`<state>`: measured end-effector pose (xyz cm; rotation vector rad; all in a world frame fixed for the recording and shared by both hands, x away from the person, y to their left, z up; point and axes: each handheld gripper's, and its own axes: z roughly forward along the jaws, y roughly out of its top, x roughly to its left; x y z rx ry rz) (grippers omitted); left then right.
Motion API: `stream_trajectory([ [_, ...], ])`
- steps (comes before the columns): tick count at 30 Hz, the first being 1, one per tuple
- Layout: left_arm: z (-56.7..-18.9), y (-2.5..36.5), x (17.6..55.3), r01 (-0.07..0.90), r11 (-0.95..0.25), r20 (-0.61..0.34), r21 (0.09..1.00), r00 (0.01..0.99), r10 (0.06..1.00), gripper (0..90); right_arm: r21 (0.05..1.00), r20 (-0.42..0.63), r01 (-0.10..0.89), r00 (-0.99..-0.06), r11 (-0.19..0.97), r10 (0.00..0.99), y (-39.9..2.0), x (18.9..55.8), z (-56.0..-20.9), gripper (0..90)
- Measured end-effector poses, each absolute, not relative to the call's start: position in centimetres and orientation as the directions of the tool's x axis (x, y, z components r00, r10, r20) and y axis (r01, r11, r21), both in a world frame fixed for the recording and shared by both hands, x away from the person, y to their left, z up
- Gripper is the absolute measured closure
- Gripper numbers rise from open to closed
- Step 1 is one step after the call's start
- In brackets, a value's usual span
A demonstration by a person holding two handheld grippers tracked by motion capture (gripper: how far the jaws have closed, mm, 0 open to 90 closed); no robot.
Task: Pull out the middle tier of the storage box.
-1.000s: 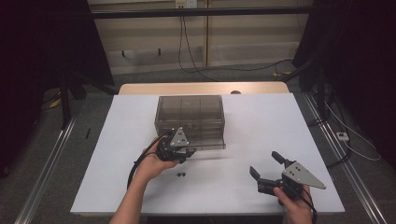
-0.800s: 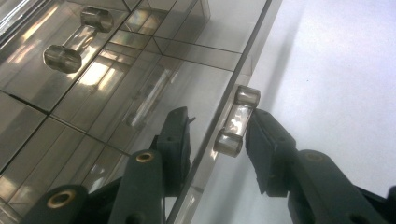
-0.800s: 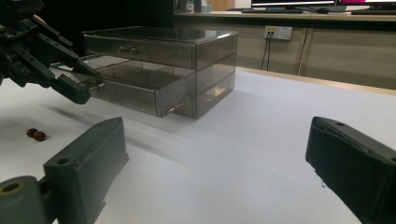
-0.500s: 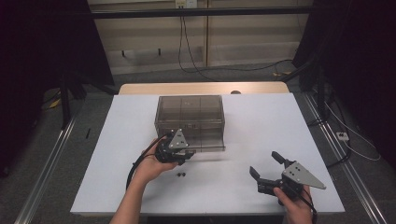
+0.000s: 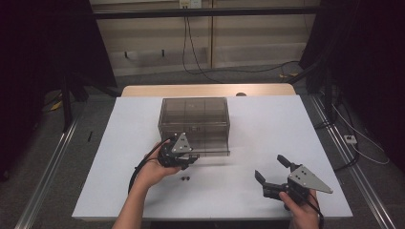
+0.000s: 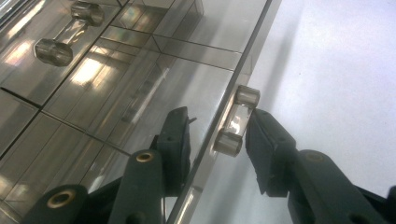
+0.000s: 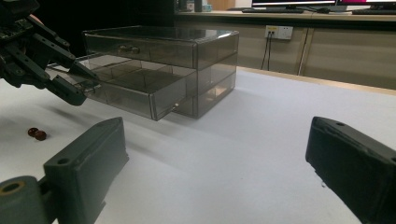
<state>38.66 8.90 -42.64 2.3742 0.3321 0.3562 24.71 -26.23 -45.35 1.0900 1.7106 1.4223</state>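
Landmark: the smoky clear drawer box (image 5: pixel 194 119) mid-counter (image 5: pixel 267 124).

- We see its bottom drawer (image 5: pixel 210 148) pulled partway out toward the person. What's inside the box is hard to make out through the tinted plastic; we only read compartment dividers.
- Left claw (image 5: pixel 190 160) sits at the drawer's front edge. In the left gripper view the jaws straddle the drawer front: one jaw behind the panel, the other outside against the clear handle (image 6: pixel 236 122). Jaws narrow, closed on that handle and panel.
- Two small dark red beads (image 5: pixel 184 179) lie on the counter just in front of the box, near the left hand (image 5: pixel 155 171). Too small for us to say what they are.
- Right claw (image 5: pixel 272 172) is well apart from the box, toward the counter's near right corner, jaws wide, nothing between them. Right hand (image 5: pixel 302 212) is cut off at the frame bottom.
- No brand, label or writing we can read anywhere.
- Room: white counter is bare to the right of the box and behind it up to the wooden far edge; left of the box also free.
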Motion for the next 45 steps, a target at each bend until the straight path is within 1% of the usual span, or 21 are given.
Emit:
stream_trajectory([
  [10, -42.94, 8.76, 38.41, 0.138, -0.737, 0.169, 0.662, 0.930, 0.327, 61.0, 0.979, 0.024, 0.191, -0.445, 0.069, 0.895, -26.07, 24.73, -45.40, 4.4],
  [40, -43.21, 8.85, 38.58, 0.124, -0.720, 0.173, 0.683, 0.930, 0.324, 60.0, 0.979, 0.027, 0.192, -0.445, 0.066, 0.895, -26.08, 24.69, -45.37, 4.4],
  [45, -43.28, 8.90, 38.61, 0.116, -0.716, 0.173, 0.688, 0.932, 0.317, 58.5, 0.979, 0.024, 0.192, -0.447, 0.070, 0.894, -26.06, 24.68, -45.38, 4.5],
])
